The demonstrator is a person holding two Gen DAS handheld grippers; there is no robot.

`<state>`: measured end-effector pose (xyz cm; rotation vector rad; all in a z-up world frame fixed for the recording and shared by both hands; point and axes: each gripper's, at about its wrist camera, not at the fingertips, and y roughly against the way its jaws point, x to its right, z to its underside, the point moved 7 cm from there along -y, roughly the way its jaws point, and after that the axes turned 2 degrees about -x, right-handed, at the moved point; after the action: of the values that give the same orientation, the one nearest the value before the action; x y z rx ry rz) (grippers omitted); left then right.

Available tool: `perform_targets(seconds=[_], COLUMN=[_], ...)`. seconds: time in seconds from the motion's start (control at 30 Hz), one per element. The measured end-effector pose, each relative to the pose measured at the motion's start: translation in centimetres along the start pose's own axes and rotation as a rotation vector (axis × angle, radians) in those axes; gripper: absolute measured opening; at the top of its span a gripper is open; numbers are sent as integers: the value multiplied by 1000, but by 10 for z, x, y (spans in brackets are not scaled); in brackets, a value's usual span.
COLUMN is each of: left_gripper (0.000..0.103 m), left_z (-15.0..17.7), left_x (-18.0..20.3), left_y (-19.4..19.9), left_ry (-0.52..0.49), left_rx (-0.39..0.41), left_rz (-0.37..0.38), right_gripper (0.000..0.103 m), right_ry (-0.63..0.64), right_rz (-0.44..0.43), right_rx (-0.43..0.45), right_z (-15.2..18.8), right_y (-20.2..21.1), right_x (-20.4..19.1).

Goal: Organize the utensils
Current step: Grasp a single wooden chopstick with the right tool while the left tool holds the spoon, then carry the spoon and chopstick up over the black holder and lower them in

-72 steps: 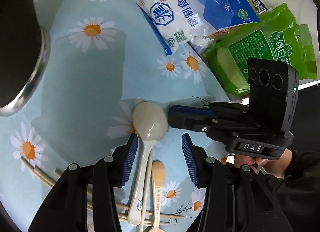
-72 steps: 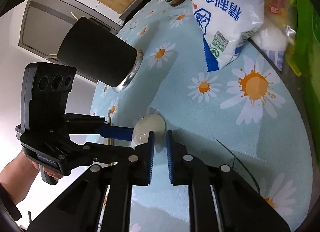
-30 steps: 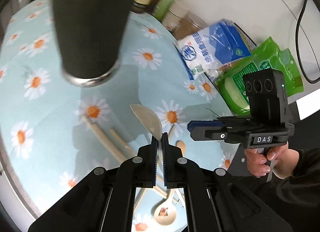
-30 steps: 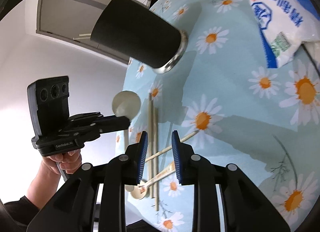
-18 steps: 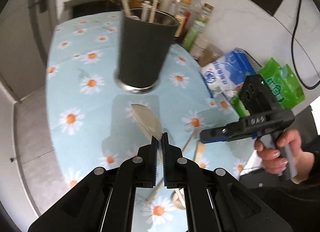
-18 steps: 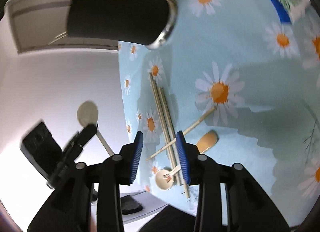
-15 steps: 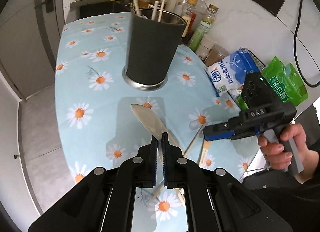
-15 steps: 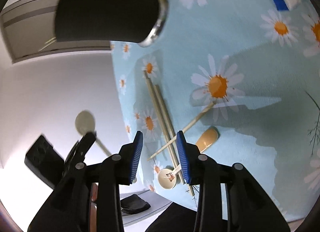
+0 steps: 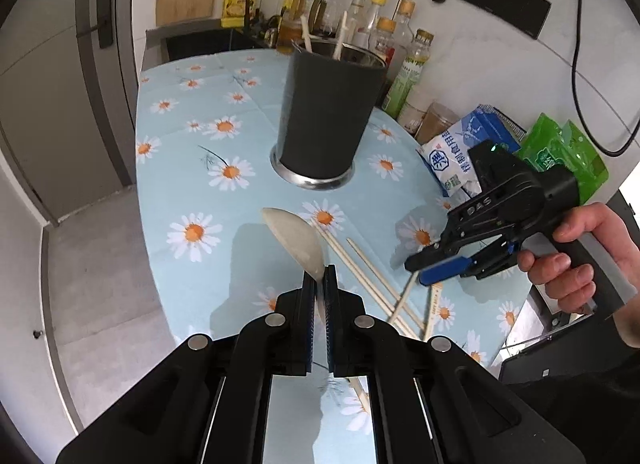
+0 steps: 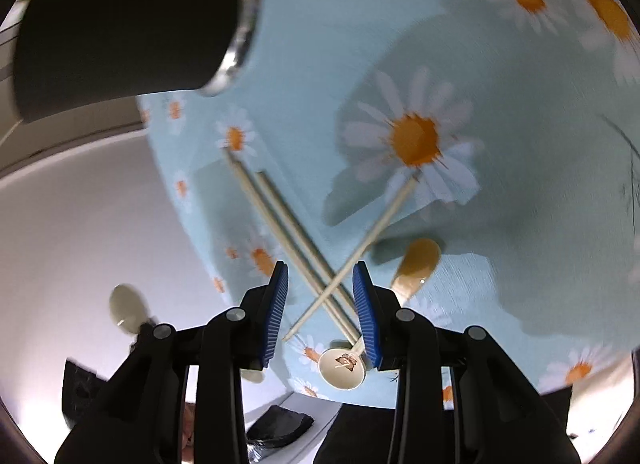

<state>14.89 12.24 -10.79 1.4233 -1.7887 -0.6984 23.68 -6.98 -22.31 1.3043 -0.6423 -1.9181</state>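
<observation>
Jaws of the left gripper (image 9: pixel 319 288) are clenched tight on the white spoon (image 9: pixel 294 238), low in the middle of the left wrist view. The spoon's bowl sticks up and to the left, in the air above the desk (image 9: pixel 172 184). Up from it, in the middle of the frame, stands the dark cup (image 9: pixel 330 116). Some sticks already poke out of its top. I think the step now is to carry the spoon to that cup and drop it in.

To do it well, lift the spoon higher than the cup's rim first. Then turn it so its long part points down into the cup. Only let go when it is inside, so it does not knock the cup or fall on the desk.

On the right of that frame, a hand (image 9: pixel 576 260) holds the right gripper (image 9: pixel 436 270) over the chopsticks (image 9: pixel 360 268). Its jaws are released, with nothing in them. In the right wrist view they sit on both sides of the crossed chopsticks, low in the frame, but do not touch them. A small spoon (image 10: pixel 342 366) and a wooden spoon (image 10: pixel 418 260) lie close by, still to be put away.
</observation>
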Motion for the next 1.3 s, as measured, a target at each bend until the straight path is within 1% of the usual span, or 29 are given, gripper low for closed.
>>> perform_targets(seconds=[0.1,0.17,0.23,0.3,0.33,0.6,0.67,0.7,0.73,0.9,0.93,0.97,1.13,1.3], left_gripper=[3,3,3,3,3,3,3,3,3,3,3,3,3,3], left_z=[-2,-2,-2,-2,-2,2,5,6,8,12,12,13,13,7], left_x=[-10,-15,-19,-23,-26,-48,-55,-58,-61,-72,-73,-73,-72,-68], left_y=[9,14,19,24,27,40,41,42,42,48,49,49,47,47], left_ry=[-32,-53,-73,-101,-111,-133,-131,-132,-134,-147,-149,-155,-179,-199], left_rx=[28,44,58,74,84,135,145,146,144,154,155,154,147,140], left_rz=[23,34,48,57,60,133,152,158,166,209,221,230,272,311], right_gripper=[36,30,28,26,24,22,16,15,14,14,9,5,5,5], right_ry=[-27,-56,-78,-88,-91,-163,-187,-208,-228,-315,-331,-350,-422,-469], right_rz=[61,119,160,233,255,432,470,485,491,524,522,514,434,350], right_rx=[34,66,85,130,145,236,257,270,277,304,309,318,338,337], right_z=[1,-1,-1,-2,-3,-4,-6,-7,-4,-4,-4,-3,-2,6], right_y=[-3,-5,-6,-4,-5,-15,-22,-23,-35,-39,-38,-37,-33,-33], right_x=[-3,-2,-1,-1,-1,-12,-18,-19,-29,-34,-35,-35,-28,-22])
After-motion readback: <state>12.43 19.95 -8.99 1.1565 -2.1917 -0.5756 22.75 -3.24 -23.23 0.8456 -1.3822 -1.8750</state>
